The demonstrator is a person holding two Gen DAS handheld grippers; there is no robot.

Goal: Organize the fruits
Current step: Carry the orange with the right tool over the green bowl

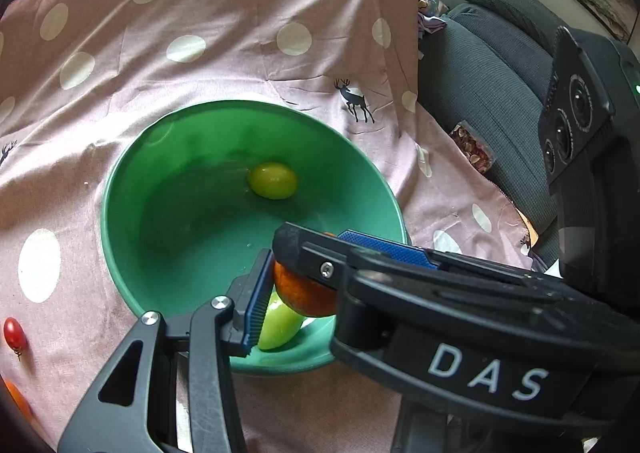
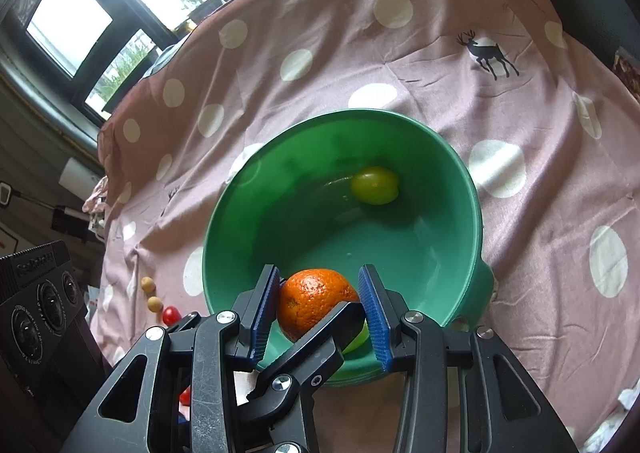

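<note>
**A:** Where does the orange point(image 2: 316, 301) stand?

**B:** The right claw point(image 2: 319, 273) has it pinched between its blue pads, a narrow, firm hold. It hangs just inside the green bowl point(image 2: 340, 117), at the bowl's 6 o'clock in the right wrist view. A small round yellow-green fruit point(image 2: 375, 185) lies on the bowl's floor near 1 o'clock, well apart from it.

**A:** And the left claw point(image 1: 316, 293)?

**B:** It crosses right under the right one. One pad point(image 1: 256, 301) lies against a pale green fruit point(image 1: 280, 329) just below the orange, but the right claw hides the other finger. I cannot tell whether it grips that fruit or only touches it.

**A:** So how would you set the orange down well?

**B:** I judge the crowding to be the main risk. Both claws and two fruits share the 6 o'clock rim. I'd lower the orange toward the bare floor at the bowl's centre, clear of the left finger, and open only once it is low, so it doesn't roll hard into the round fruit.

**A:** What else needs doing?

**B:** A red cherry tomato point(image 1: 15, 333) waits on the spotted cloth point(image 2: 440, 53) over the counter, at the bowl's 8 o'clock in the left wrist view.
</note>
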